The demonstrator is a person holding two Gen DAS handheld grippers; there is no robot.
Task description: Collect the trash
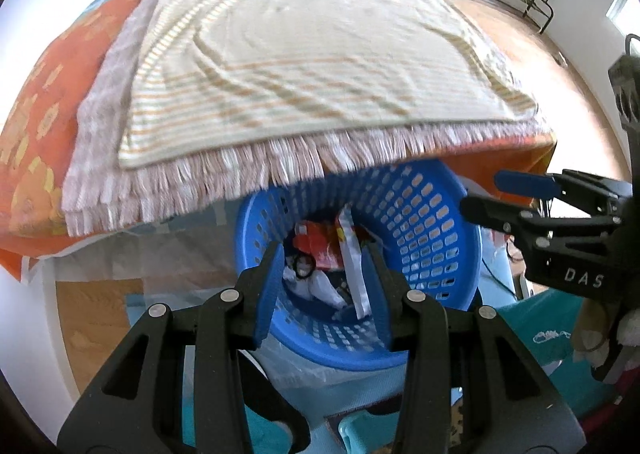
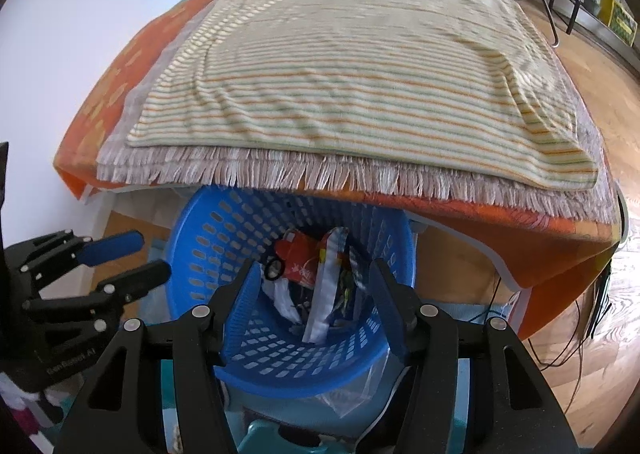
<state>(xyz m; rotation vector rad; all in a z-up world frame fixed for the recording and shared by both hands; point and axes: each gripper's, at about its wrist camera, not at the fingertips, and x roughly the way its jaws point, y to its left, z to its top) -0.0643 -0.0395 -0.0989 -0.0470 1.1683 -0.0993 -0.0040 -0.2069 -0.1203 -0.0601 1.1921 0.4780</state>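
Grippers over basket (image 1: 420,210) of trash (image 1: 320,254).
Left gripper (image 1: 322,278) and right gripper (image 2: 314,290) both gape with nothing between the jaws, beside a towel-draped (image 2: 360,70) table.

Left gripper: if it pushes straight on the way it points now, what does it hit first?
Probably the wrappers piled in the blue basket: the open left gripper aims into its mouth. Depth is unclear.

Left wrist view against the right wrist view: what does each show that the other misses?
Only the left wrist view shows the right hand-held gripper from outside, lettered DAS. Only the right wrist view shows the left hand-held gripper from outside, and dark cables hanging by the table's far corner. Both show the blue basket holding wrappers under the fringed, striped cloth, and both grippers open, empty.
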